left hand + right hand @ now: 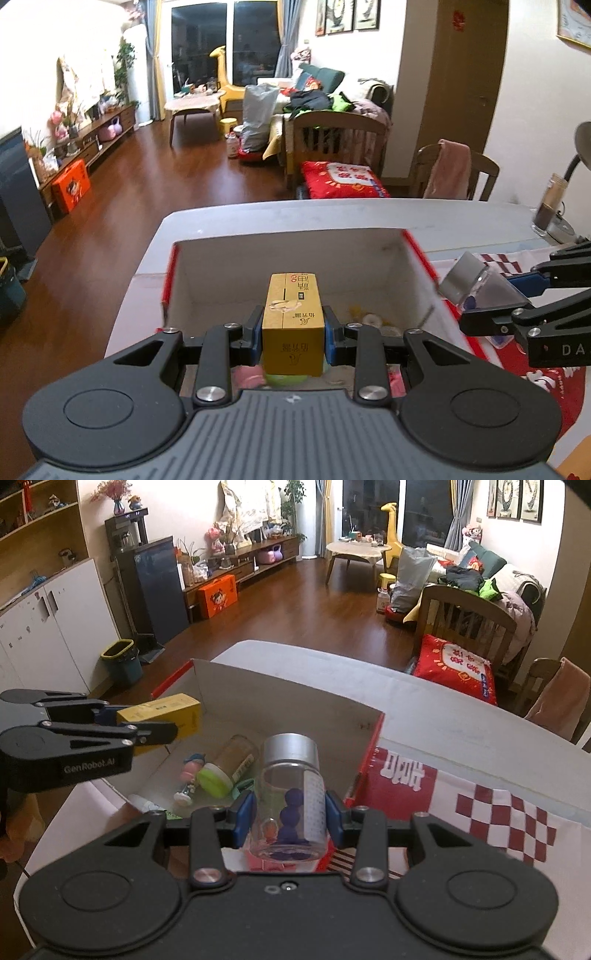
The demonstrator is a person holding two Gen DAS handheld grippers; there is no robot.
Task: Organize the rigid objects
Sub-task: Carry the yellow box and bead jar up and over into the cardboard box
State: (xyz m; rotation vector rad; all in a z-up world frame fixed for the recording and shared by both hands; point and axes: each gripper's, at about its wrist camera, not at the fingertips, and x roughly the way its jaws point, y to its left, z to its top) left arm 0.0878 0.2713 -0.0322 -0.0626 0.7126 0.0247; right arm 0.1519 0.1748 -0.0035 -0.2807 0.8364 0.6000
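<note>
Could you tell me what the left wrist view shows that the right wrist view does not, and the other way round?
Only the left wrist view shows the desk lamp. Only the right wrist view shows the green-capped jar and doll figurine lying in the box. Both show the left gripper shut on the gold carton and the right gripper shut on the clear bottle.

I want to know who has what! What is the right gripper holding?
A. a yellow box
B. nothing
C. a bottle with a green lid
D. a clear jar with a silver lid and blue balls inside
D: in the right wrist view the right gripper has its blue fingers pressed on both sides of the clear jar with the silver lid, while the yellow box sits in the left gripper.
</note>
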